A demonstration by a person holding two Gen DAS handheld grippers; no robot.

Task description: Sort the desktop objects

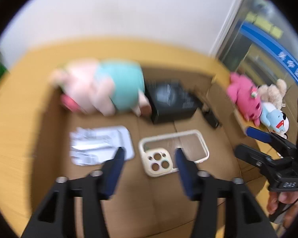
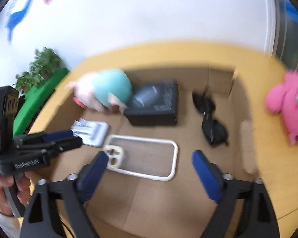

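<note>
An open cardboard box [image 1: 159, 188] [image 2: 155, 198] sits on a yellow table. Inside lie a clear phone case with a cream rim [image 1: 173, 151] [image 2: 143, 158], a silver foil packet [image 1: 99, 144] [image 2: 93, 131], a black carton [image 1: 170, 101] [image 2: 155, 105], black sunglasses [image 2: 210, 119] and a pink and teal plush pig [image 1: 101, 87] [image 2: 105, 89]. My left gripper [image 1: 149, 152] [image 2: 75, 136] is open and empty just above the case. My right gripper [image 2: 149, 156] [image 1: 252, 138] is open and empty over the case's near edge.
A pink plush [image 1: 244, 95] [image 2: 290, 105], a beige plush [image 1: 272, 91] and a light blue plush [image 1: 274, 117] lie on the table [image 1: 14, 138] right of the box. A green object [image 2: 37, 101] and a plant [image 2: 41, 65] stand at the left. A white wall is behind.
</note>
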